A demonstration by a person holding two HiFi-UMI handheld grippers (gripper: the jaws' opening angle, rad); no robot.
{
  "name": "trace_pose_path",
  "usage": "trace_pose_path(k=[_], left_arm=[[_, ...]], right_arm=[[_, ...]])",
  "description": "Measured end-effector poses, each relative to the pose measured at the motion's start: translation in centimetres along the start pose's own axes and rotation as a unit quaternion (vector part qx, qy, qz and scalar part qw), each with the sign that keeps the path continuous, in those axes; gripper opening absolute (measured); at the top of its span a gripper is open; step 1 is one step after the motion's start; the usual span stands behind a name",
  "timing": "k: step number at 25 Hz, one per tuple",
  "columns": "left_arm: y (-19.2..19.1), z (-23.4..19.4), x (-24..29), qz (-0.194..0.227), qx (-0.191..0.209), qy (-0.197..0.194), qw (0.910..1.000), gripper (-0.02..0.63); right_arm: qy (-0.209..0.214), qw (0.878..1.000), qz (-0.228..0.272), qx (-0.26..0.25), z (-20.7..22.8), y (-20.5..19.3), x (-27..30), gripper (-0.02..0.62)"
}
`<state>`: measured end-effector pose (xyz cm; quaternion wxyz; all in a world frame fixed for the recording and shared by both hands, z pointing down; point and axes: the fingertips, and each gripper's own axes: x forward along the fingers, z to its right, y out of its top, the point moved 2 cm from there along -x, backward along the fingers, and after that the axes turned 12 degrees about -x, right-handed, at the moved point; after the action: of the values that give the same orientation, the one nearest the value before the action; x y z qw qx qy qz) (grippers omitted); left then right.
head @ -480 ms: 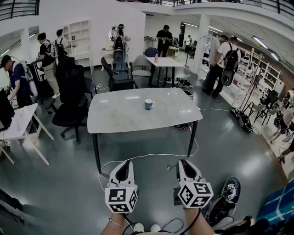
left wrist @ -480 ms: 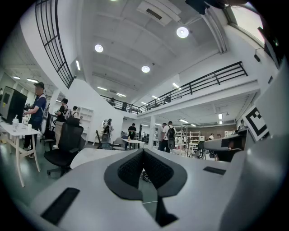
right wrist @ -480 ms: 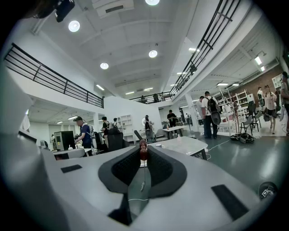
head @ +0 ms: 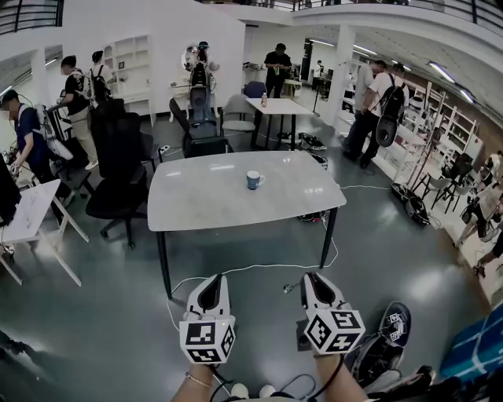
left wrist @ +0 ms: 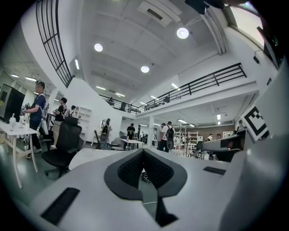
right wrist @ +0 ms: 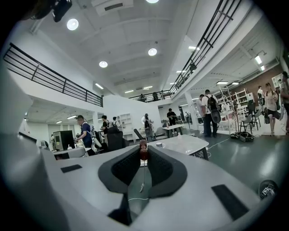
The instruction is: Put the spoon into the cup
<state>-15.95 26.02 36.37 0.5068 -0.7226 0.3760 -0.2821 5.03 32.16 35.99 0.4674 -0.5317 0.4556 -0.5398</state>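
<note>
While the right tool point(head: 311, 279) pinches what looks like the spoon point(right wrist: 143, 151) and the left tool point(head: 214, 281) sits closed, empty, the cup point(head: 255, 180) stands well off on the table point(head: 196, 206). Best approach level, then tip the spoon down over the rim.

Glossy grey floor point(head: 102, 314); white table point(head: 212, 200) centre; black office chair point(head: 118, 161) beside; white walls point(head: 157, 23); round ceiling lights point(left wrist: 183, 32).

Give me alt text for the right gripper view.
The right gripper is shut on a small reddish-brown spoon. Beyond it stands a white table with a cup on top, and people stand in the background.
</note>
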Motion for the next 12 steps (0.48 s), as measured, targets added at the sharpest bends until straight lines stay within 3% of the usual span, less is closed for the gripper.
trace_pose_path(k=[12], left_arm=[[-0.7, -3.7, 3.7, -0.012, -0.011, 0.006, 0.9998, 0.018]], right_arm=[[-0.012, 1.000, -0.003, -0.004, 0.0, -0.2, 4.3, 0.064]])
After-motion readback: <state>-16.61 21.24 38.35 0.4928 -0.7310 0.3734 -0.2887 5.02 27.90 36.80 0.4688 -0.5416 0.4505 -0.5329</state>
